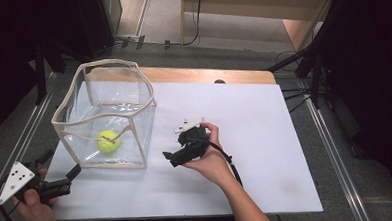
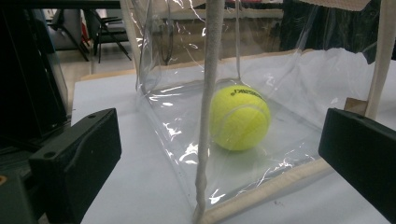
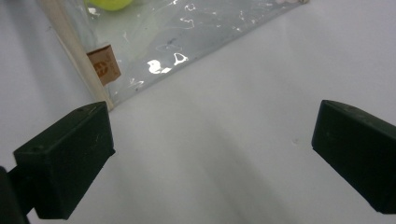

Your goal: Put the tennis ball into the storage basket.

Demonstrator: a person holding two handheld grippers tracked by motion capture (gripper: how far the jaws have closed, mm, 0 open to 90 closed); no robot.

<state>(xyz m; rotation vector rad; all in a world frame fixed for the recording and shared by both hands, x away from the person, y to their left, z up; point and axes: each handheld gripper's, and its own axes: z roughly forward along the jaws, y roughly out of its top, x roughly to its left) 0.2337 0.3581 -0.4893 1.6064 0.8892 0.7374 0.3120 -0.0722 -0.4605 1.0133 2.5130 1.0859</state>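
The left gripper (image 1: 69,178) lies nearest the high camera, at the table's near left corner, held in the person's left hand (image 1: 35,205). Its jaws stand wide apart with nothing between them. Straight ahead of them in the left gripper view stands the clear bag (image 2: 289,88), its cream-edged corner seam almost between the jaws yet apart from both. The tennis ball (image 2: 240,117) rests on the bag's floor just beyond that seam, inside the clear walls.

The right gripper (image 1: 172,156), in the person's right hand (image 1: 208,157), hovers over the white table (image 1: 245,138) just to the right of the bag, pointing toward its near right corner. Its jaws are likewise spread wide and empty. In the right gripper view the bag's bottom corner with a small brown label (image 3: 104,64) lies ahead and left of the jaws; whether the left jaw touches the bag's edge is hard to tell, though it seems just short of it. A sliver of the ball shows beyond, at the upper left
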